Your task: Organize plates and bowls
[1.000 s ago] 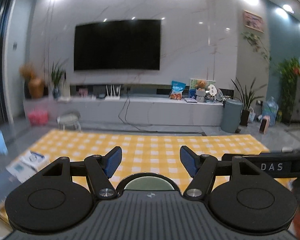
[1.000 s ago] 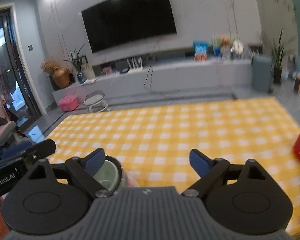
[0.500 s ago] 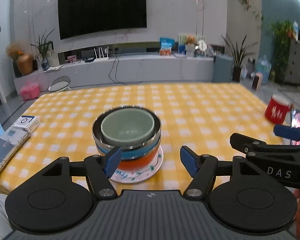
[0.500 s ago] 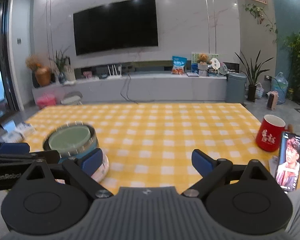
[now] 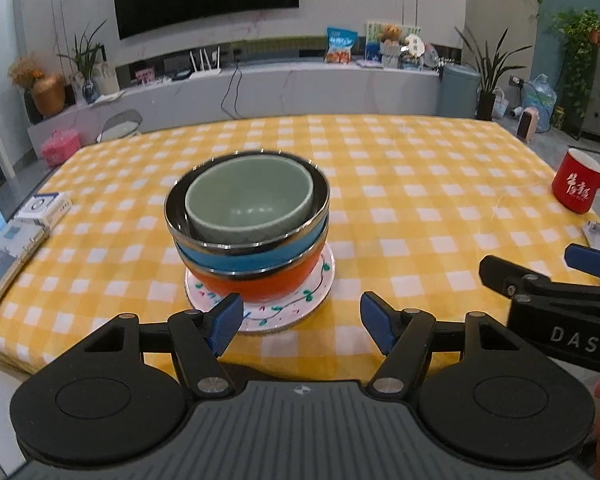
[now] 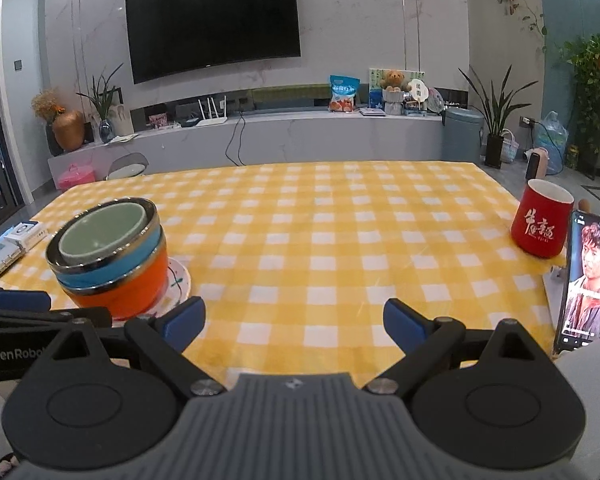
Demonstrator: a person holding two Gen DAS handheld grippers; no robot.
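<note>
A stack stands on the yellow checked table: a pale green bowl (image 5: pixel 250 196) nested in a blue steel-rimmed bowl (image 5: pixel 256 254), on an orange bowl (image 5: pixel 276 282), on a white patterned plate (image 5: pixel 312 298). The stack also shows at the left of the right wrist view (image 6: pixel 112 256). My left gripper (image 5: pixel 302 322) is open and empty, just in front of the plate. My right gripper (image 6: pixel 294 322) is open and empty, to the right of the stack, over the table's near edge.
A red mug (image 6: pixel 542 218) and a propped phone (image 6: pixel 586 280) stand at the table's right edge. A binder and small boxes (image 5: pixel 20 232) lie at the left edge. A TV wall and low console lie beyond the table.
Both grippers have drawn back and tilted down from the stack, so the whole stack and plate now show. Both stayed open.
</note>
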